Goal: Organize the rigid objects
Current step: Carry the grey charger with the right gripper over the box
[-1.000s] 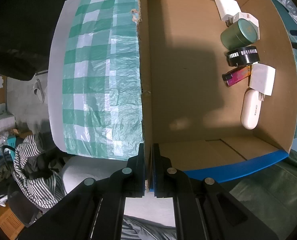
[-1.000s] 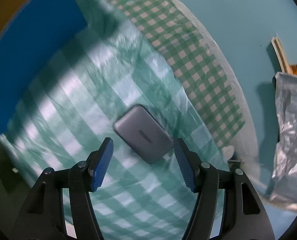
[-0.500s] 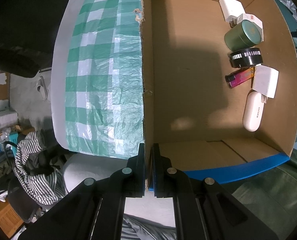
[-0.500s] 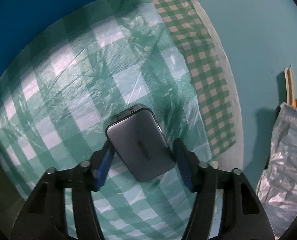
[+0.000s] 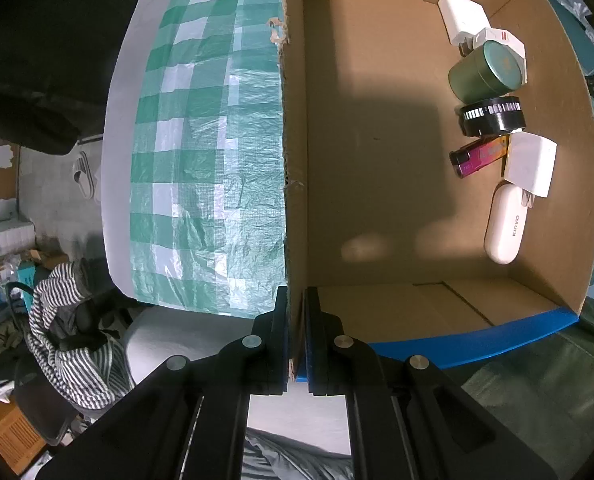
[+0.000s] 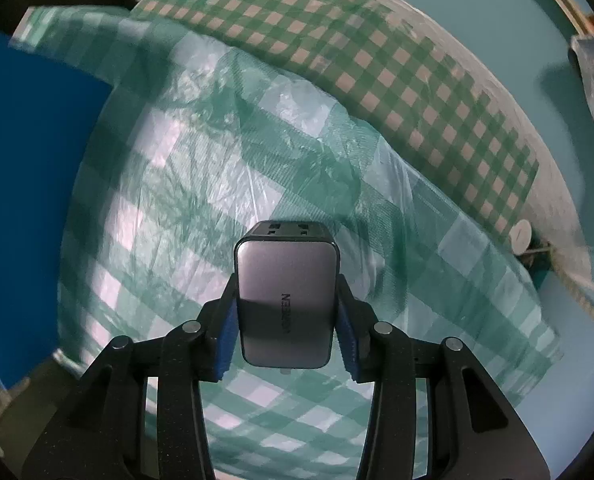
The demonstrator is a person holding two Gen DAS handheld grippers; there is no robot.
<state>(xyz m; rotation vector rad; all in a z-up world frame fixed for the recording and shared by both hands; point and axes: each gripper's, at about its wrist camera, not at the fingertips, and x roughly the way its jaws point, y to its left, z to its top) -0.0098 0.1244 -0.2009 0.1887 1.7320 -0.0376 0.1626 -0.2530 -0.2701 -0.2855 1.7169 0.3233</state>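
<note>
Right gripper (image 6: 285, 312) closing, grey charger (image 6: 285, 300) between (sides flush).

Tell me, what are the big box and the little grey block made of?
Box: corrugated cardboard, matte brown, with a torn, ragged edge and blue outer faces. Grey block: probably plastic, possibly metal, a smooth satin shell with rounded corners and a soft sheen.

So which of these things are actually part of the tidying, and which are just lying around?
Part of the job:
- cardboard box, wall pinched by left tongs
- grey charger, right tongs closing on it
- green tin, white case, boxed already

Lying about:
- striped clothing
- checked tablecloth
</note>
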